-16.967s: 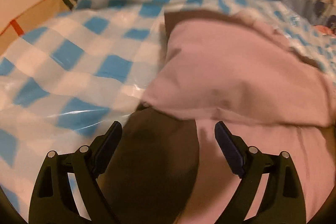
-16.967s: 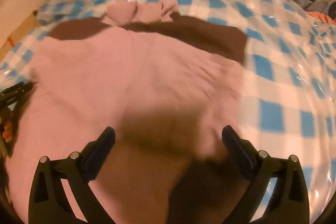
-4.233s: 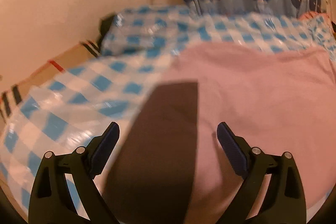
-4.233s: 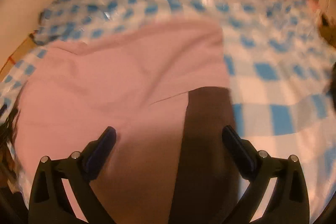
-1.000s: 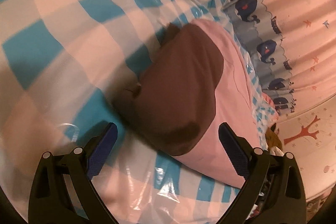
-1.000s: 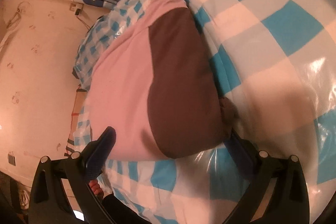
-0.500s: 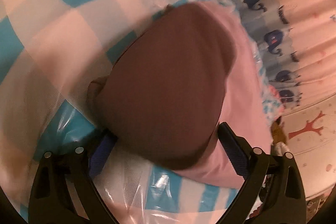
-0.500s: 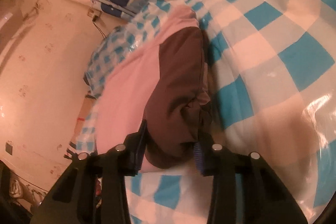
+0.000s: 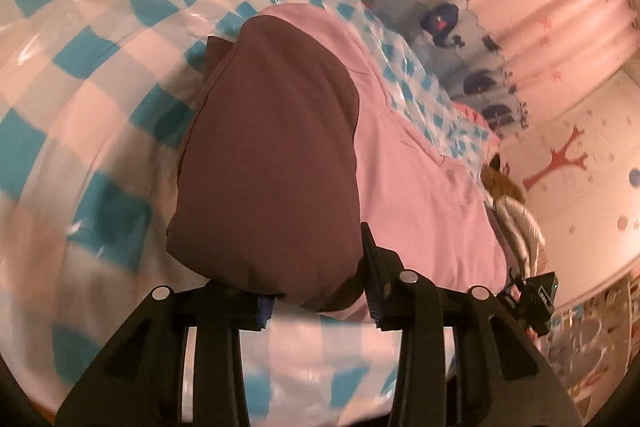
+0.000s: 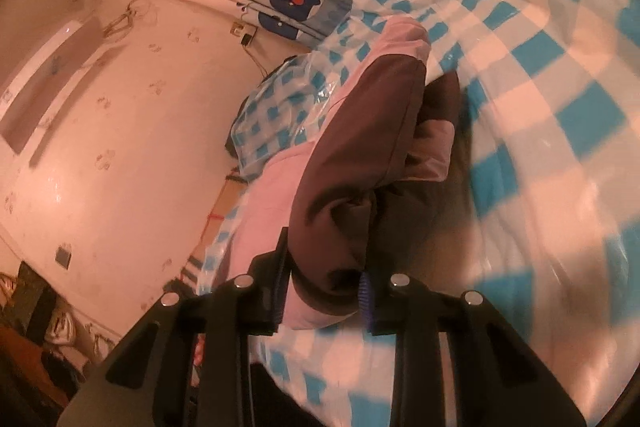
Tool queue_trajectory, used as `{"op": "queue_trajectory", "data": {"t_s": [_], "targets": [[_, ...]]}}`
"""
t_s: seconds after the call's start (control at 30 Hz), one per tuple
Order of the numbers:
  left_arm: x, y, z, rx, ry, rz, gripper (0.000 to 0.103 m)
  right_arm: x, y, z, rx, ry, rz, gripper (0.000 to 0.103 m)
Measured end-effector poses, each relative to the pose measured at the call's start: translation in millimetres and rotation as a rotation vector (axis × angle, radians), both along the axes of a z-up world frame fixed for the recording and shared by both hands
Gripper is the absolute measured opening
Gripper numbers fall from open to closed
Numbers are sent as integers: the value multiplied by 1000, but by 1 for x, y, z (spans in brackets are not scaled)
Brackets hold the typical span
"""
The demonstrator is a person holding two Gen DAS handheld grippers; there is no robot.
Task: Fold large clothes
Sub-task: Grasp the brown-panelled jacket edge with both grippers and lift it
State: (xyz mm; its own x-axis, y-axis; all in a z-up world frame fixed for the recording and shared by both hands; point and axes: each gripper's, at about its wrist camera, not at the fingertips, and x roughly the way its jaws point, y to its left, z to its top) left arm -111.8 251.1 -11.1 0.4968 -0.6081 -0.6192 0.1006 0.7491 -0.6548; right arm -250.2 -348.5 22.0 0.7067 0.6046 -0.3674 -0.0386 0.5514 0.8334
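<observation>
A checked bed carries the garment across its middle. Its brown ends are pinched as the left gripper and right gripper close. Thick bunched folds could be squeezed out, so the stack may spill.

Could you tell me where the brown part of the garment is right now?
In both wrist views the brown part lies mid-frame on the checked sheet, its near end between each closing gripper's pads, left gripper and right gripper.
</observation>
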Motion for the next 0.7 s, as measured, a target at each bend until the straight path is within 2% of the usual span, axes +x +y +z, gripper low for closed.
{"op": "queue_trajectory", "data": {"t_s": [0.03, 0.07, 0.17, 0.23, 0.33, 0.4, 0.43, 0.5, 0.53, 0.57, 0.6, 0.7], "targets": [[-5, 4, -8, 11, 35, 14, 41, -8, 1, -3, -14, 16, 5, 33], [-5, 9, -19, 17, 82, 35, 53, -16, 0, -9, -27, 44, 3, 36], [2, 21, -57, -26, 229, 111, 71, -29, -12, -37, -6, 155, -49, 53], [4, 22, -53, -36, 199, 140, 78, -29, -18, -50, 56, 189, -67, 60], [11, 10, -52, 6, 187, 164, 88, -15, -14, -51, 82, 163, -67, 68], [18, 5, -56, 6, 191, 205, 90, -6, -9, -53, 92, 154, -55, 68], [21, 3, -58, -4, 191, 223, 90, -1, -5, -51, 77, 143, -52, 63], [20, -3, -54, 15, 156, 207, 66, -1, -2, -42, 52, 101, -58, 41], [19, -9, -44, 68, 119, 162, 46, -3, -1, -38, 51, 80, -52, 36], [14, -11, -36, 97, 95, 141, 36, -7, 0, -33, 39, 66, -45, 35], [9, -14, -25, 124, 62, 109, 33, -11, 4, -27, 18, 53, -35, 33], [-14, -12, 9, 107, 0, 44, 29, -34, 8, -4, -7, 8, -18, 32]]}}
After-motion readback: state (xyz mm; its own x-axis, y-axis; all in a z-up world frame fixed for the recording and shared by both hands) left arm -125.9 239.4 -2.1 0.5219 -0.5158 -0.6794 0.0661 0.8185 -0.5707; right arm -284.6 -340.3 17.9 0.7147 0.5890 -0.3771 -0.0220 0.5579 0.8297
